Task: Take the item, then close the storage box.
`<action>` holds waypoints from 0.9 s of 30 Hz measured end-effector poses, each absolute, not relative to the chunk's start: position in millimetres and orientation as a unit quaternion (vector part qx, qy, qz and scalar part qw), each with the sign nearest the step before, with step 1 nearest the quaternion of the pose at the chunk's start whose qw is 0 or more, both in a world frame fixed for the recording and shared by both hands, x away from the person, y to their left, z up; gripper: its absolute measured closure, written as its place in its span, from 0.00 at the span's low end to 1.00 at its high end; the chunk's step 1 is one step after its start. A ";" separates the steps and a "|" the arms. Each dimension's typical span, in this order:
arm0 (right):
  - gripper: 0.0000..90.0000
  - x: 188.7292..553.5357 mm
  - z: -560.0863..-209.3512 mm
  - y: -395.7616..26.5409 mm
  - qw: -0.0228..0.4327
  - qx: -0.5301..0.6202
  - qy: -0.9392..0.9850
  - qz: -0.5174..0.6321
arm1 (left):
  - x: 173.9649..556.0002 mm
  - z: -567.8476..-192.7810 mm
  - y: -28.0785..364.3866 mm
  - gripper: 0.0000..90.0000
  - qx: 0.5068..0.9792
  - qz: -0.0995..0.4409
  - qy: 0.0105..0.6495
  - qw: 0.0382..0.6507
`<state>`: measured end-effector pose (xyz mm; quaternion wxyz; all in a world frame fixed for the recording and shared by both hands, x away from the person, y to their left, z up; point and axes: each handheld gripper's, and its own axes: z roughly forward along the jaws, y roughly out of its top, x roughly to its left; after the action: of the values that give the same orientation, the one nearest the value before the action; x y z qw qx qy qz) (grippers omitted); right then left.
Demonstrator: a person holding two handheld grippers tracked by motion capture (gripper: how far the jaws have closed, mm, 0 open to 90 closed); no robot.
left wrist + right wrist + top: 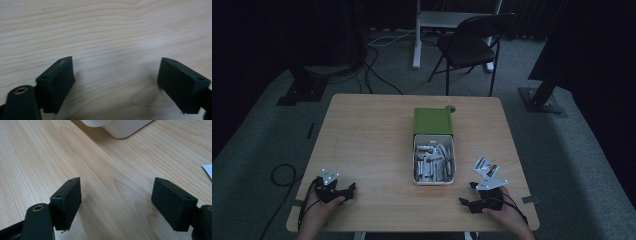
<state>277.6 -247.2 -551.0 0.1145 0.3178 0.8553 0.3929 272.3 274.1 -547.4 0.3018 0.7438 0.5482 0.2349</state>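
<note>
A white box (433, 181) holding several small sachets stands on the wooden table (372, 140), and its green lid (433, 121) lies just behind it. Two loose sachets (486, 166) rest to the right of the box. My left gripper (347, 191) sits low near the table's front left, and its jaws (116, 75) stand open over bare wood. My right gripper (467, 196) hovers at the front right, just in front of the loose sachets. It is open (116, 197) with nothing between its pads. A corner of the box (122, 127) and the edge of a sachet (208, 168) appear in the right gripper view.
A small round object (450, 107) lies at the table's far edge behind the lid. On the carpet beyond the table are a black folding chair (472, 45), a white desk leg (416, 35) and cables (377, 75). Bare wood spreads across the table's left half.
</note>
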 end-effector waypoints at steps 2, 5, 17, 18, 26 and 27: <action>0.23 277.4 -551.1 -246.7 0.115 0.314 0.858 0.391 | 271.5 -547.3 272.8 0.17 0.752 0.231 0.537 0.304; 0.13 276.2 -551.9 -243.1 0.123 0.311 0.865 0.375 | 270.3 -547.5 269.6 0.17 0.761 0.225 0.524 0.310; 0.13 275.7 -551.7 -240.5 0.130 0.313 0.865 0.370 | 262.3 -542.5 247.3 0.16 0.800 0.206 0.458 0.328; 0.13 275.9 -551.4 -240.6 0.128 0.314 0.864 0.371 | 262.0 -541.2 245.1 0.16 0.801 0.205 0.454 0.332; 0.13 275.8 -548.2 -238.8 0.135 0.313 0.850 0.400 | 261.8 -535.6 225.3 0.15 0.815 0.189 0.418 0.353; 0.13 276.0 -546.7 -238.6 0.135 0.320 0.846 0.405 | 262.2 -535.6 222.7 0.15 0.817 0.188 0.414 0.354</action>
<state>276.0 -238.6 -546.7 0.1348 0.3199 0.8458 0.4051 262.2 222.7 -535.6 0.3541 0.8173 0.4139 0.1883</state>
